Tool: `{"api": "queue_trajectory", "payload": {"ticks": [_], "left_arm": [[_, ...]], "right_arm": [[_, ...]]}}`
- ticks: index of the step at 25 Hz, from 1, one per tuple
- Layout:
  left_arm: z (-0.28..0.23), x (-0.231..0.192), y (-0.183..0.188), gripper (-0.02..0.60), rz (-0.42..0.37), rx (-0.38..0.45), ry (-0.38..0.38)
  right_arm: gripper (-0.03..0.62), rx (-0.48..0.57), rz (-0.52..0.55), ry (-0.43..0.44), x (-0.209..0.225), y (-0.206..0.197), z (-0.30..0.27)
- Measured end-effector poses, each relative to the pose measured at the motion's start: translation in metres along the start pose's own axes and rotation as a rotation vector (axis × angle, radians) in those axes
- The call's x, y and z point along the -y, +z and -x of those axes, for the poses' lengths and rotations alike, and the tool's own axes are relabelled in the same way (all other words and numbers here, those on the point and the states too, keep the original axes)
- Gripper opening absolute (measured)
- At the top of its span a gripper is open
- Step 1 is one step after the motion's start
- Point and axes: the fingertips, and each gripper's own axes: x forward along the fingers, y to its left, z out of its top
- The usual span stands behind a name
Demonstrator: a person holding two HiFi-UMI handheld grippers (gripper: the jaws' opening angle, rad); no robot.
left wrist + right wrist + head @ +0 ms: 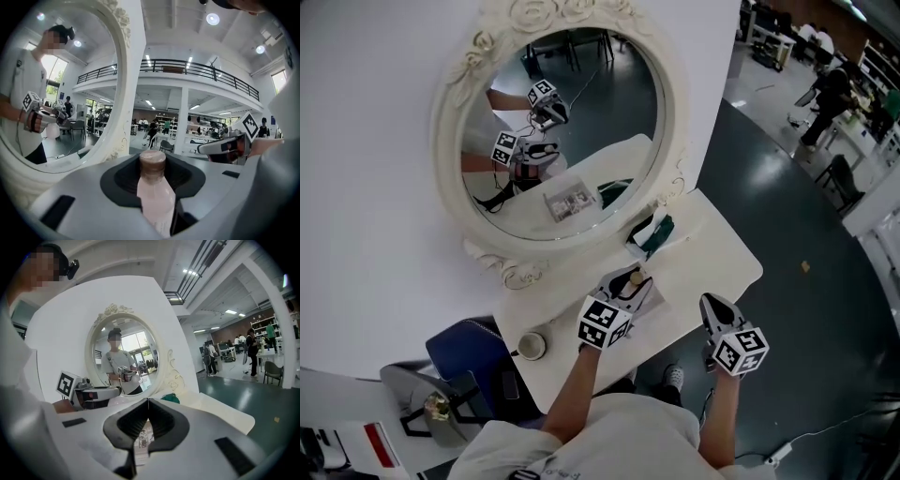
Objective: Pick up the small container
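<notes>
A small pale-pink container with a brown cap is pinched between the jaws of the left gripper, at lower centre of the head view, over the white worktop below the oval cream-framed mirror. The right gripper, seen lower right there, is held with its jaws pressed together.

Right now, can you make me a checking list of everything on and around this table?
Surface: white table, against a white wall.
Job's things: small container, pinkish with a brown cap, between the left gripper's jaws.
Clutter: green item by the mirror; round object at the table's edge.
Grippers: left gripper shut on the small container; right gripper shut, empty.
Cables: white cable on the floor.
Surroundings: blue chair; person far off.
</notes>
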Motion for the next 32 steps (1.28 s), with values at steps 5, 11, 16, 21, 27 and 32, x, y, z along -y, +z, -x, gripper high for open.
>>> {"api": "queue_trajectory", "payload": {"ticks": [5,11,16,21,27,32], "left_arm": [[0.014,0.009,0.014,0.155,0.021,0.028,0.06],[0.017,0.021,0.008,0.155,0.039,0.021,0.132],[0.014,0.033,0.012,0.155,0.029,0.03,0.171],[0.011,0.04,0.012,0.155,0.027,0.03,0.182],[0.013,0.039,0.011,0.155,0.017,0.022,0.206],[0.015,0.041,0.007,0.155,0.026,0.021,0.207]], "right_arm": [[0.017,0.022,0.037,0.024,0.013,0.025,0.006],[0.017,0.015,0.052,0.07,0.023,0.036,0.007],[0.017,0.009,0.12,0.093,0.032,0.043,0.01],[0.015,0.067,0.067,0.029,0.06,0.044,0.019],[0.015,0.073,0.034,0.031,0.074,0.041,0.025],[0.015,0.076,0.022,0.034,0.072,0.04,0.027]]}}
